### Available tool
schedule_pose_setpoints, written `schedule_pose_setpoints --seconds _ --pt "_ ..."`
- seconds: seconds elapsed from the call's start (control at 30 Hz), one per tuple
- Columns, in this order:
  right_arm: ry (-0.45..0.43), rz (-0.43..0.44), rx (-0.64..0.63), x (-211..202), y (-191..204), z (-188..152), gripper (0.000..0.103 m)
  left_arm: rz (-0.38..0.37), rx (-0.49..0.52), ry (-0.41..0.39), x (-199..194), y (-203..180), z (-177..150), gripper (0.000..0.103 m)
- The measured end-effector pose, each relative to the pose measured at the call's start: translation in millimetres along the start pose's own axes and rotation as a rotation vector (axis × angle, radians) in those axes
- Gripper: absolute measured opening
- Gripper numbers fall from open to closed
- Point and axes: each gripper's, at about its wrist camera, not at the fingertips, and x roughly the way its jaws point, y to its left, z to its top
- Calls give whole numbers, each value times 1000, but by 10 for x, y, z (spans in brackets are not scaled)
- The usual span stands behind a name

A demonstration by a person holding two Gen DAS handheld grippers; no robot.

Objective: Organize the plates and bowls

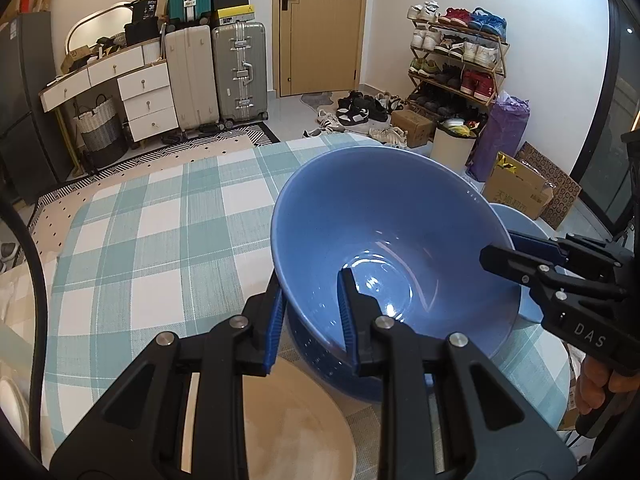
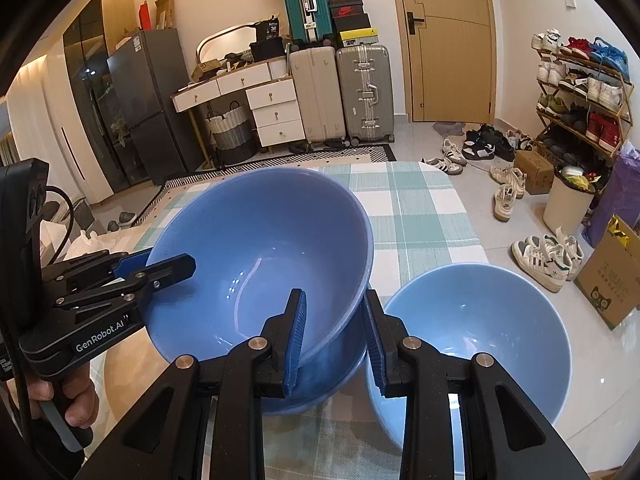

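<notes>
The left gripper (image 1: 312, 312) and right gripper (image 2: 334, 336) each pinch opposite rims of a large glossy blue bowl (image 2: 260, 264), held tilted over a darker blue bowl (image 2: 320, 388) beside a pale blue bowl (image 2: 480, 344).

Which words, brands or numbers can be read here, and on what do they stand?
"GenRobot.AI": left hand-held gripper, on its body.
"DAS": right hand-held gripper, on its body.
"36": black bag on the dresser.
Shoe boxes and cardboard box: print too small to read.

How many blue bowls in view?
3. Held bowl, gripped at opposite rims by left gripper and right gripper; darker bowl directly beneath it; lighter bowl beside them, right-wrist view. More may be hidden.
</notes>
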Motion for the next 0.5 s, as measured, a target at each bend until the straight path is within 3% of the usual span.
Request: schedule_pose_setpoints --seconds 0.5 --pt "35 -42 -18 156 -45 -123 30 18 33 33 316 -26 -134 21"
